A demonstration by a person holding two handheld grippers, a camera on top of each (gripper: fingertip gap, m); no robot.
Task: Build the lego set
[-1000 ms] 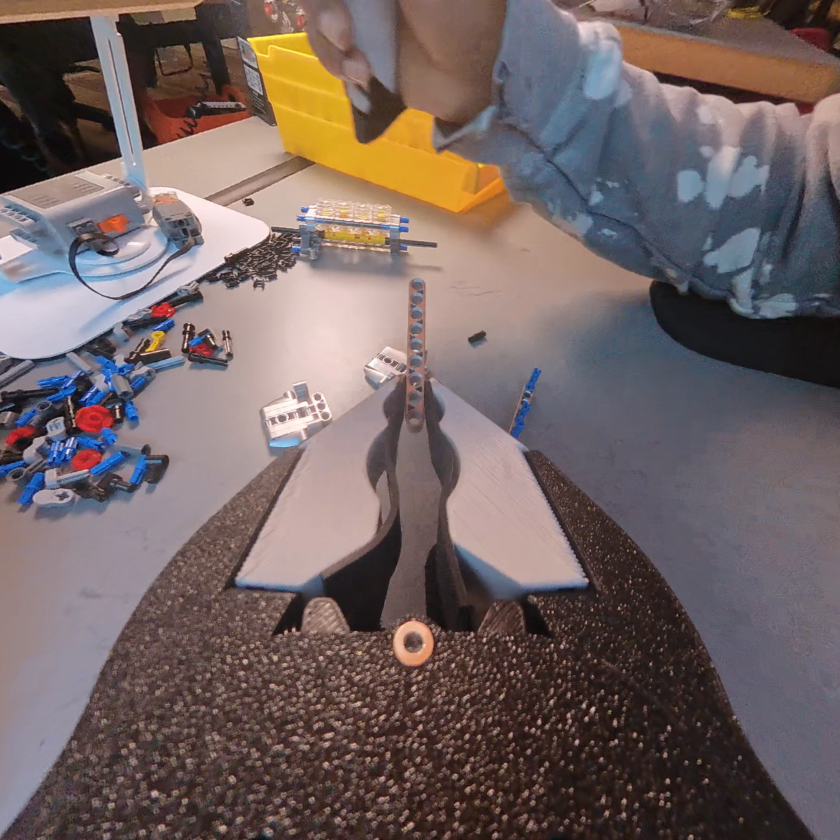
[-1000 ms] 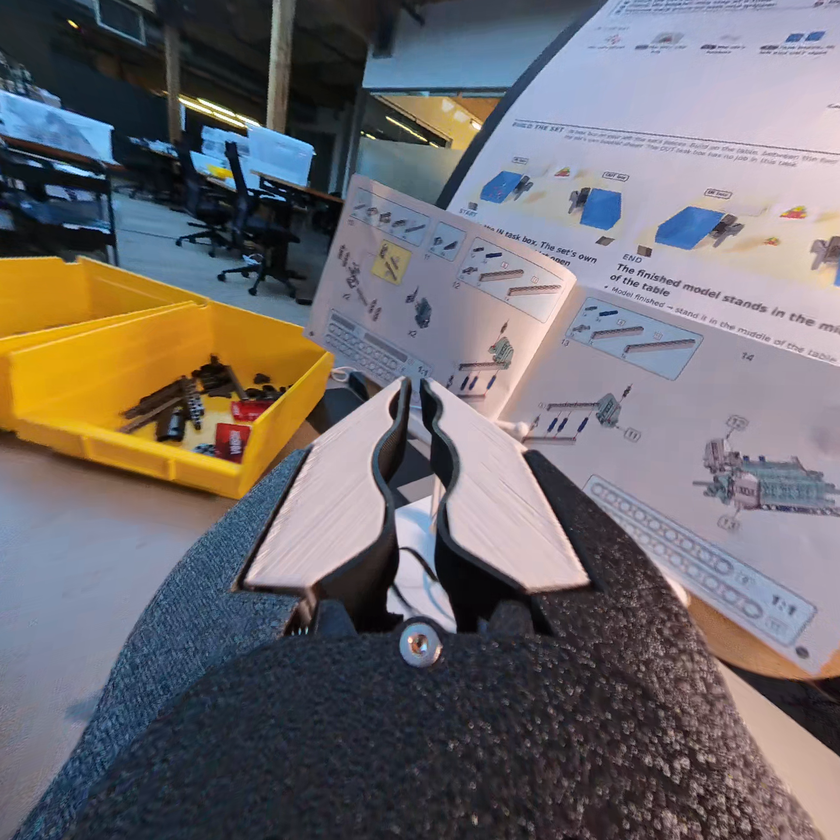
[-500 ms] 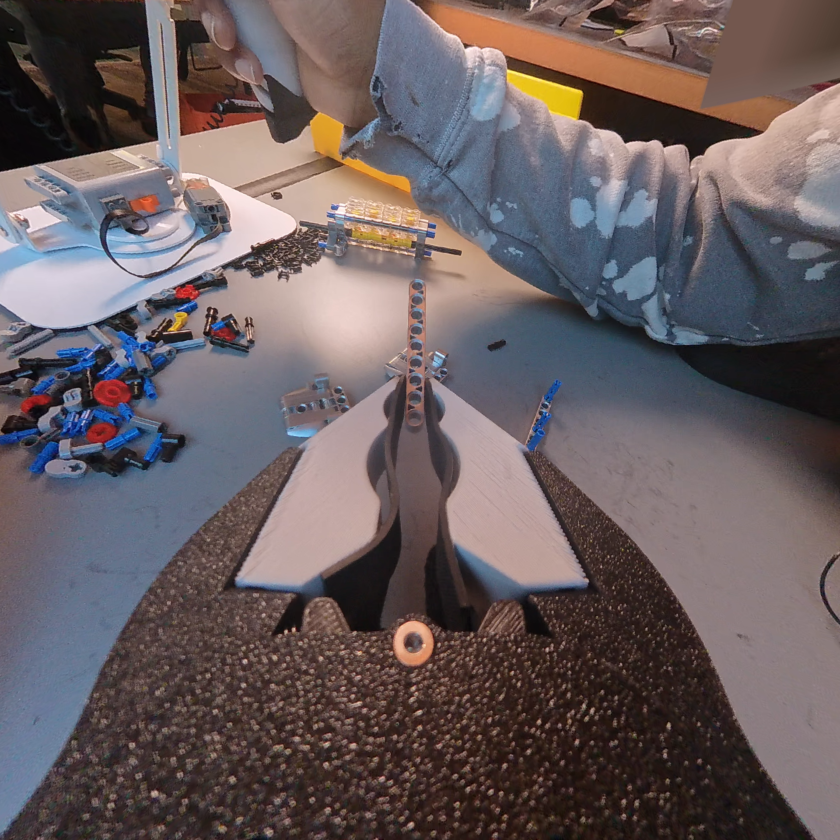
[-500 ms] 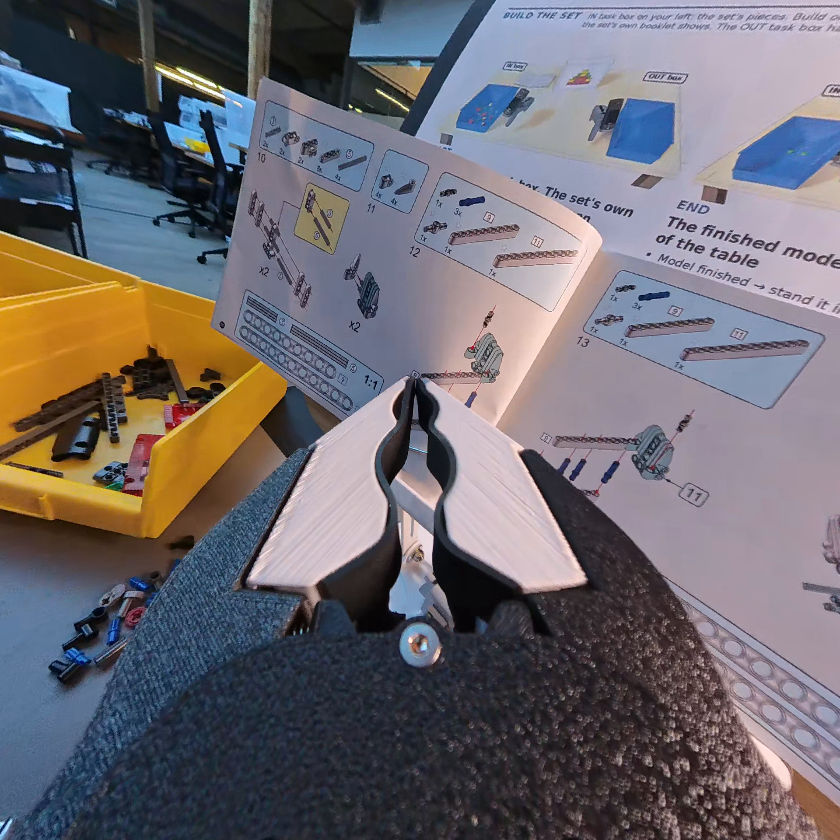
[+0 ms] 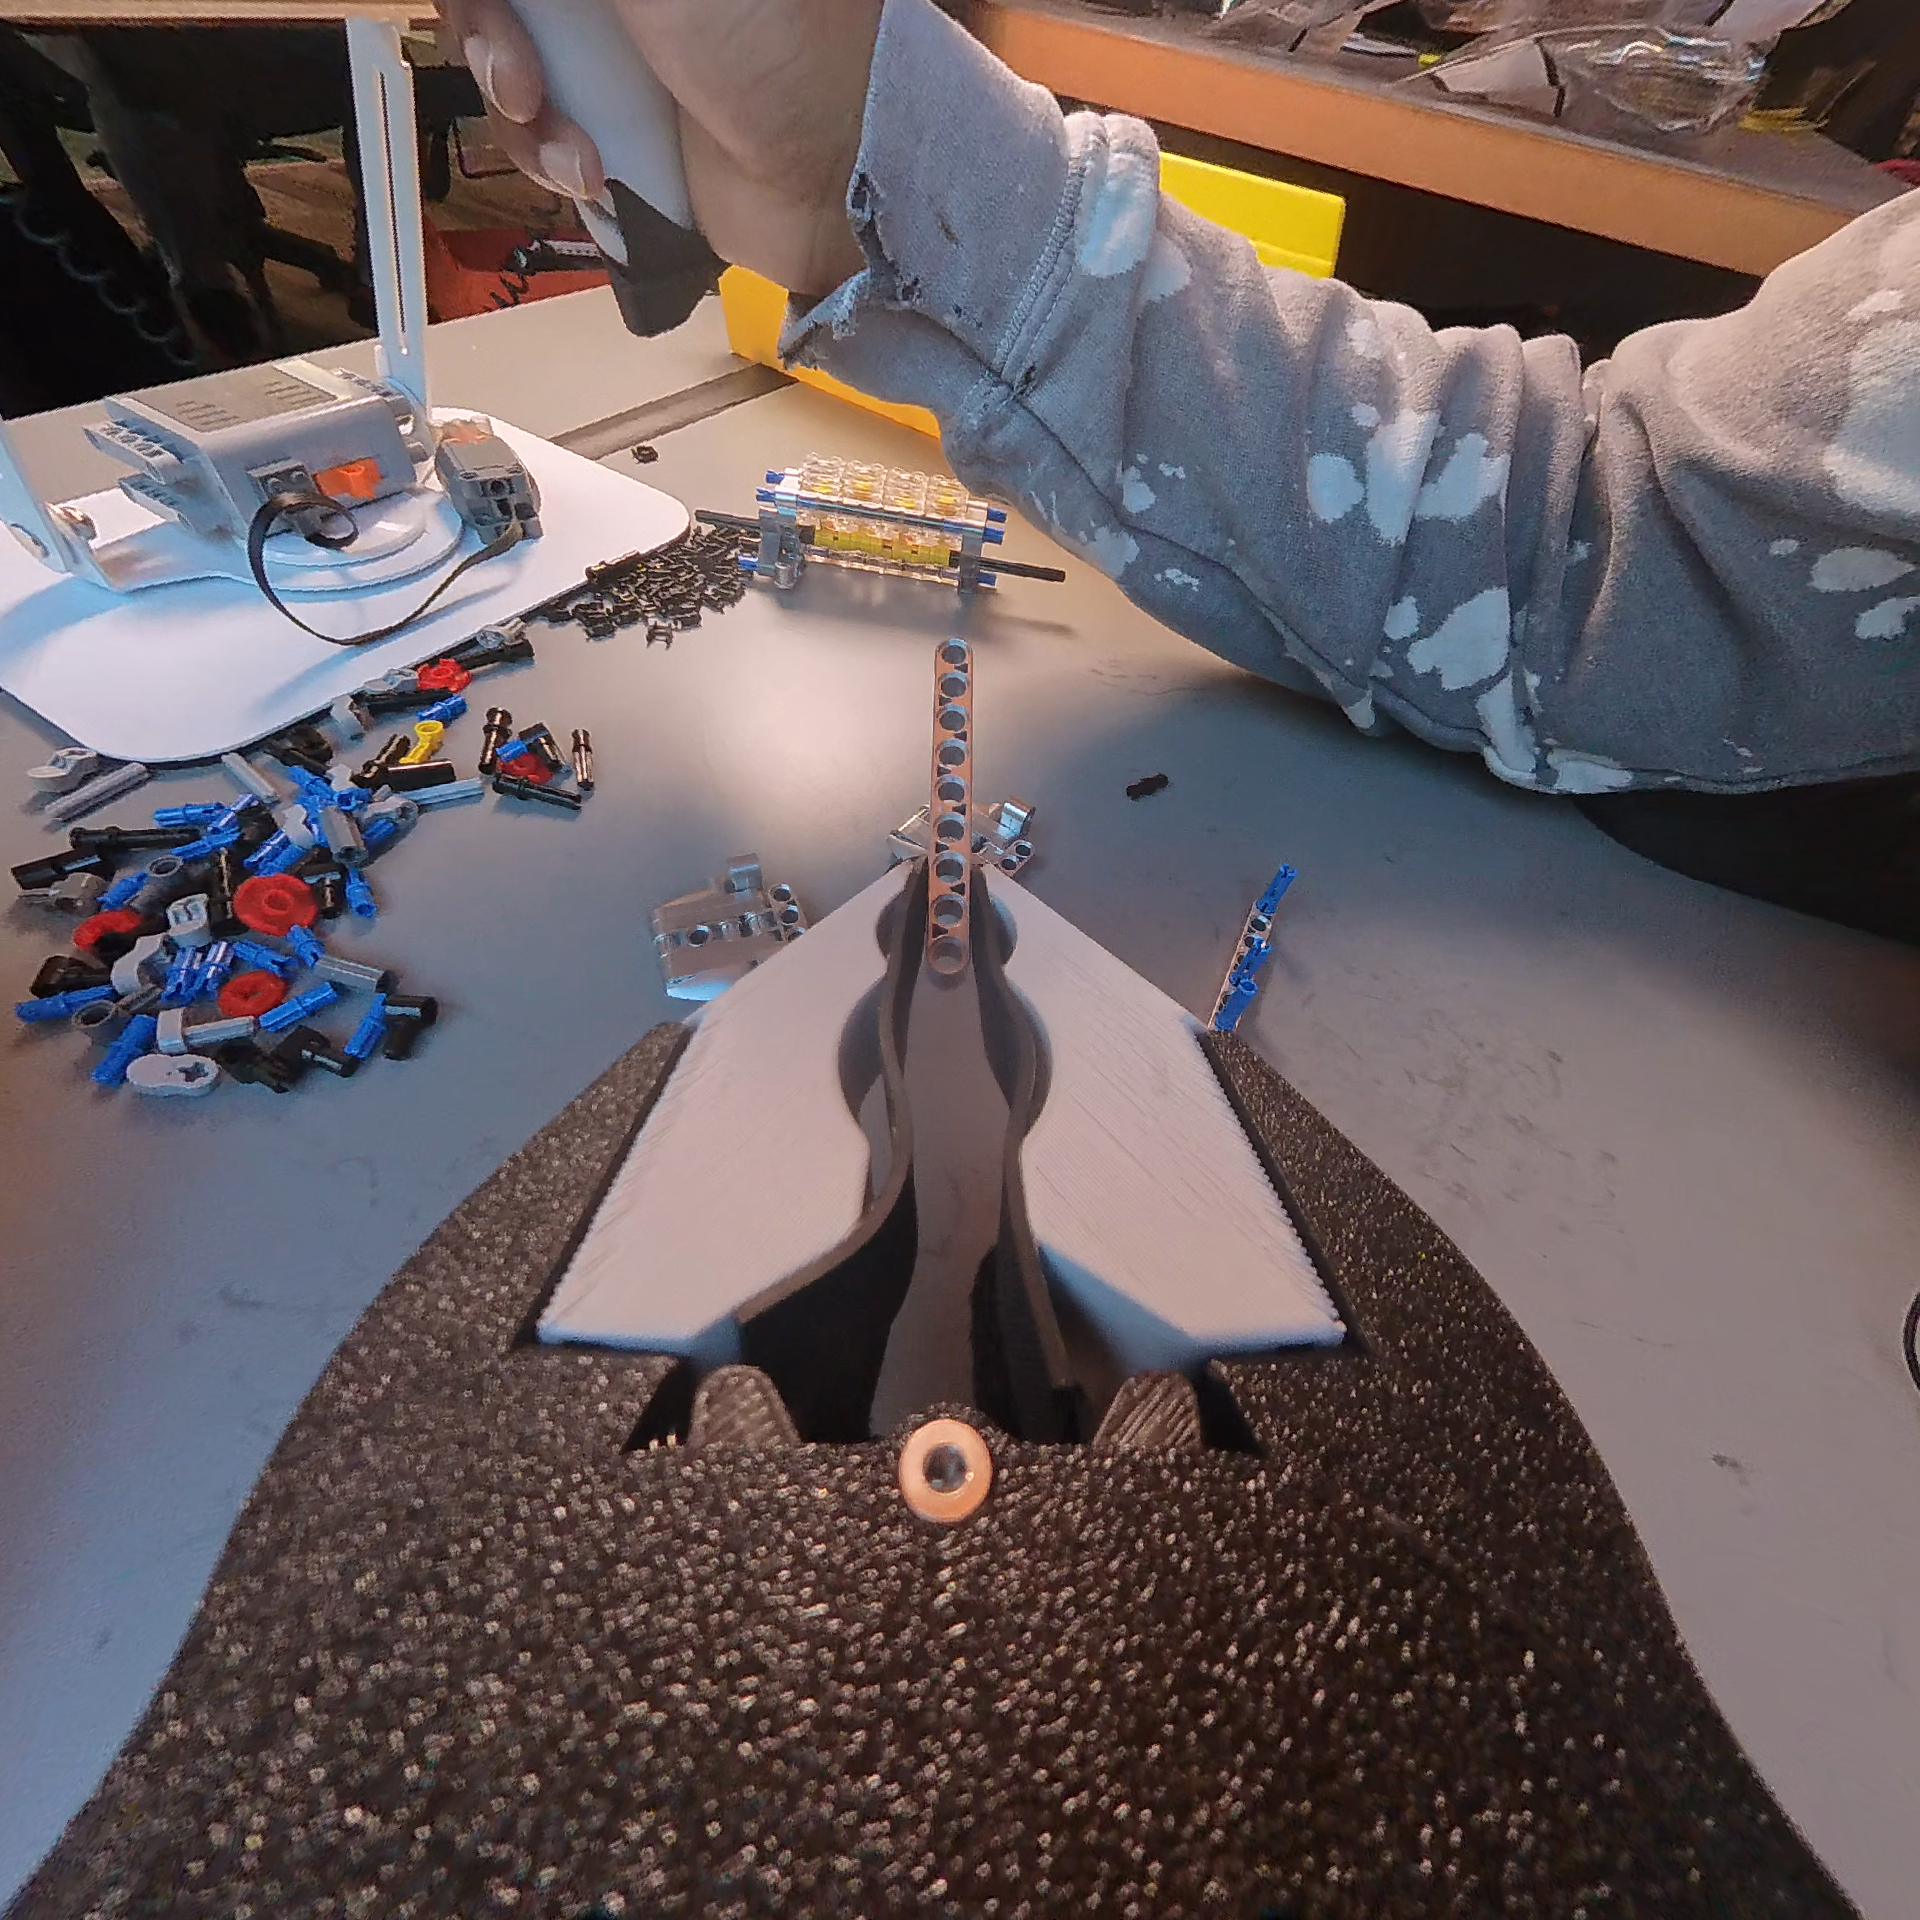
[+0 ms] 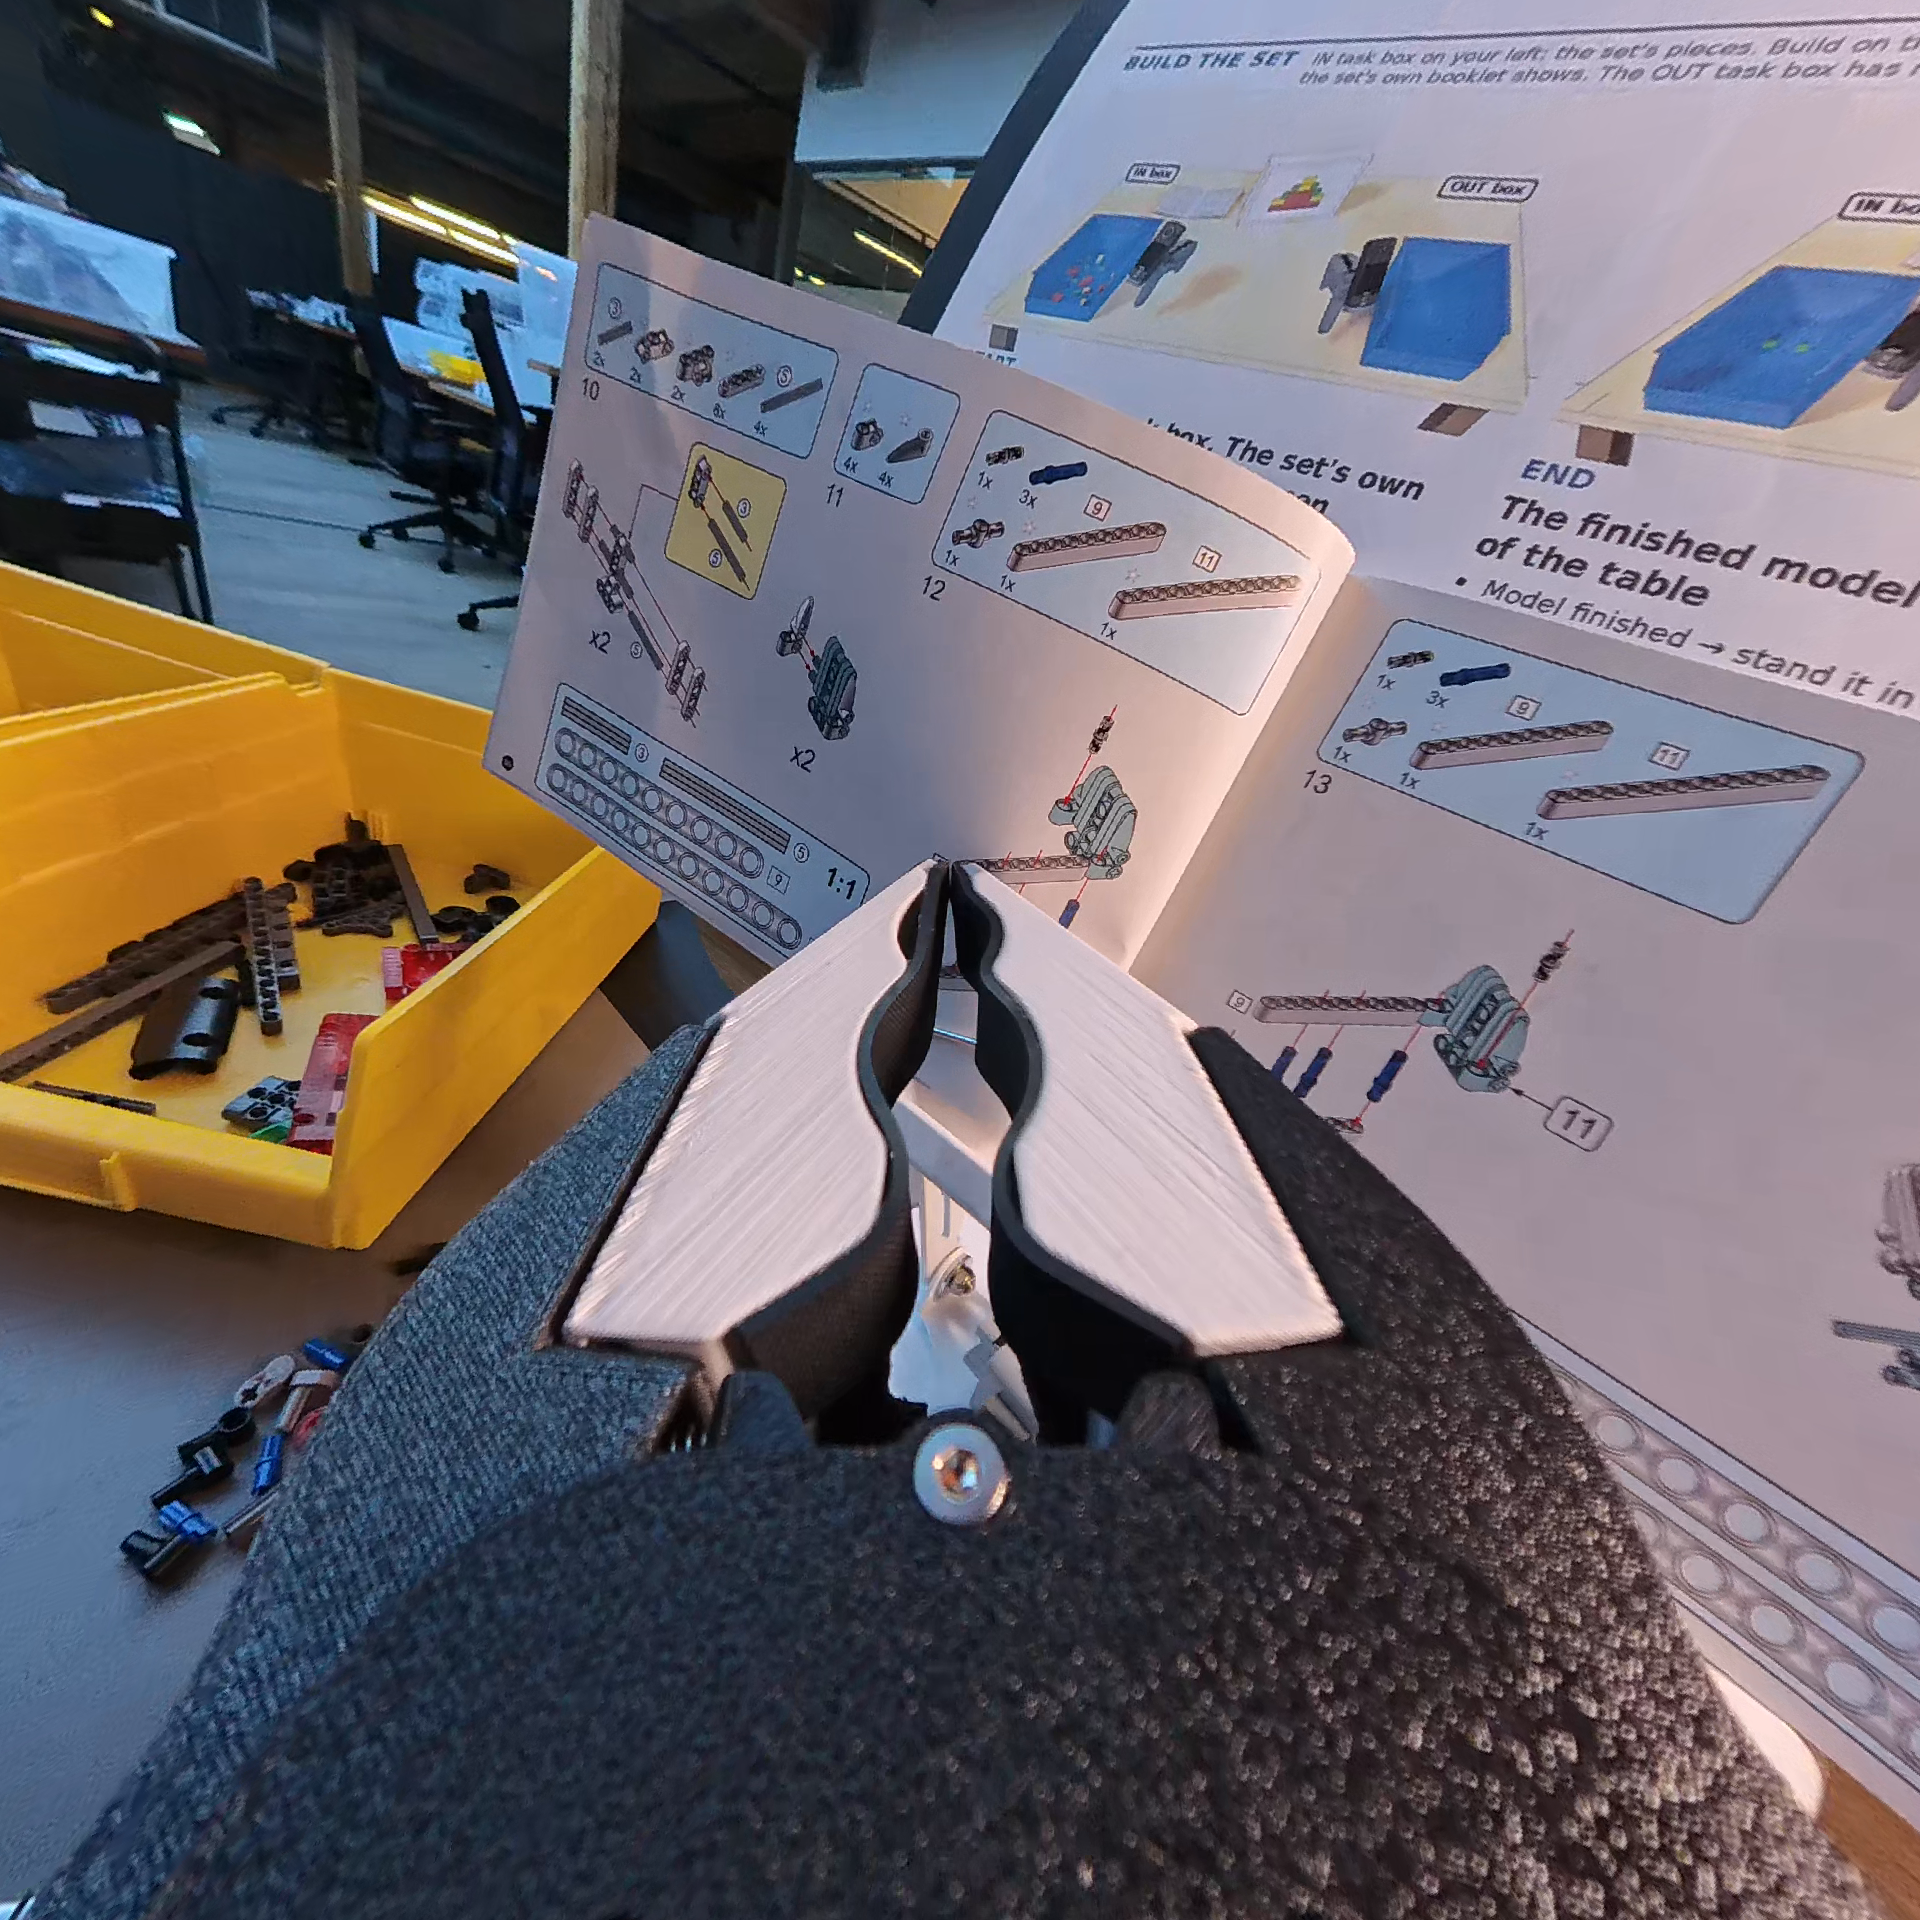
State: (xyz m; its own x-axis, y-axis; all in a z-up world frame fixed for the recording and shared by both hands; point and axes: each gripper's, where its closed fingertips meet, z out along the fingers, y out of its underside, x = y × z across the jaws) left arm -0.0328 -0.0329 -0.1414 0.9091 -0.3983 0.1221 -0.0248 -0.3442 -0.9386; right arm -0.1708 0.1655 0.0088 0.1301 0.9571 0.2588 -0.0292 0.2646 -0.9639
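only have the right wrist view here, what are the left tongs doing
Observer: The left tongs are shut on a grey holed beam that sticks out forward past their tips.
Operator: anything right by the tips
Observer: A grey bracket piece lies on the table just left of them.
Operator: anything built yet
Observer: A clear and yellow assembly on a black axle sits beyond the beam, below a person's grey sleeve.
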